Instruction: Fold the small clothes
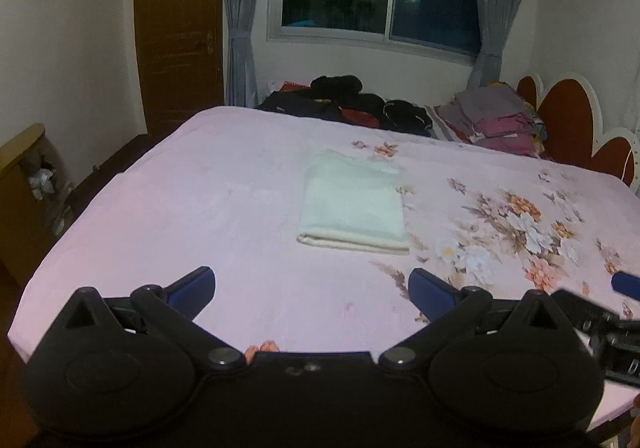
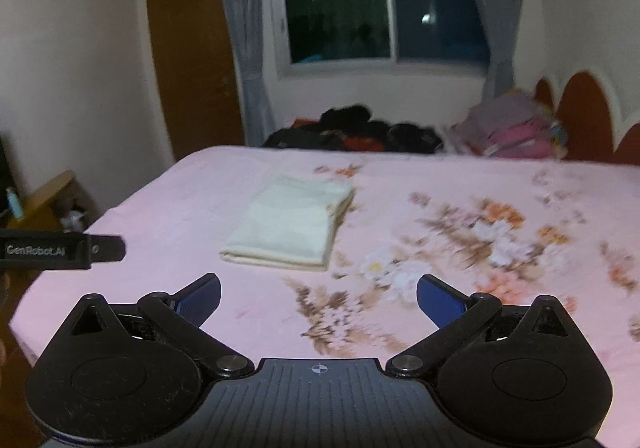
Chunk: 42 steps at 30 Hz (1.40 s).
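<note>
The cloth [image 1: 354,204] lies folded on the bed [image 1: 180,188], well apart from both claws. The left claw [image 1: 312,288] and right claw [image 2: 319,296] gape wide, empty. Judging by this, lift away cleanly without brushing the fold.

Each claw is matte black plastic: two rounded lobes with triangular cut-outs, silver pivot screws, and blue pads on the fingers. The left claw [image 1: 312,286] has a smooth centre plate. The right claw [image 2: 319,294] has a ribbed grey plate with a small crosshair mark; the left one's side reads "GenRobot.AI" in white.
</note>
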Motion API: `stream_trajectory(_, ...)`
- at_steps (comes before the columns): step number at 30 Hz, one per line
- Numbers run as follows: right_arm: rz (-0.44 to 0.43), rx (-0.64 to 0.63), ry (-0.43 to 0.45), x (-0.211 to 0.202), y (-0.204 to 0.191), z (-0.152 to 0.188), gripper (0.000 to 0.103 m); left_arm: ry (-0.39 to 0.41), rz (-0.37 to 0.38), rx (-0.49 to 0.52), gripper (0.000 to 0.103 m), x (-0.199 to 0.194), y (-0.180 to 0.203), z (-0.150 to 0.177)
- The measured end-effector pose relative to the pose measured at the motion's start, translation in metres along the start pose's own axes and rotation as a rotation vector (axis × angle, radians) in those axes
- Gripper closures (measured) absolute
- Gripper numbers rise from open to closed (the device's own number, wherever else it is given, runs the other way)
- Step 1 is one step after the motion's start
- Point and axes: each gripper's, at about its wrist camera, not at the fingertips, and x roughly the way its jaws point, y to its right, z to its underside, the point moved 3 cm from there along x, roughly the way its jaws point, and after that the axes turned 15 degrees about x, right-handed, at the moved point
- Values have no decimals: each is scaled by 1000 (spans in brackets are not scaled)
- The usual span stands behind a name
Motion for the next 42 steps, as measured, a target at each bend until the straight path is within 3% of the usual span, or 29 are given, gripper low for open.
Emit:
stream_trajectory(5,-9,21,29,-14,1,0,0,8,-35,38,0,-12,4,5)
stream_trajectory(17,-16,16,54,-23,1,-2,0,19,-35,43,0,-27,8,7)
stream_trajectory(42,-29,13,51,-19,5,-6,0,-7,-29,31,0,-21,6,8)
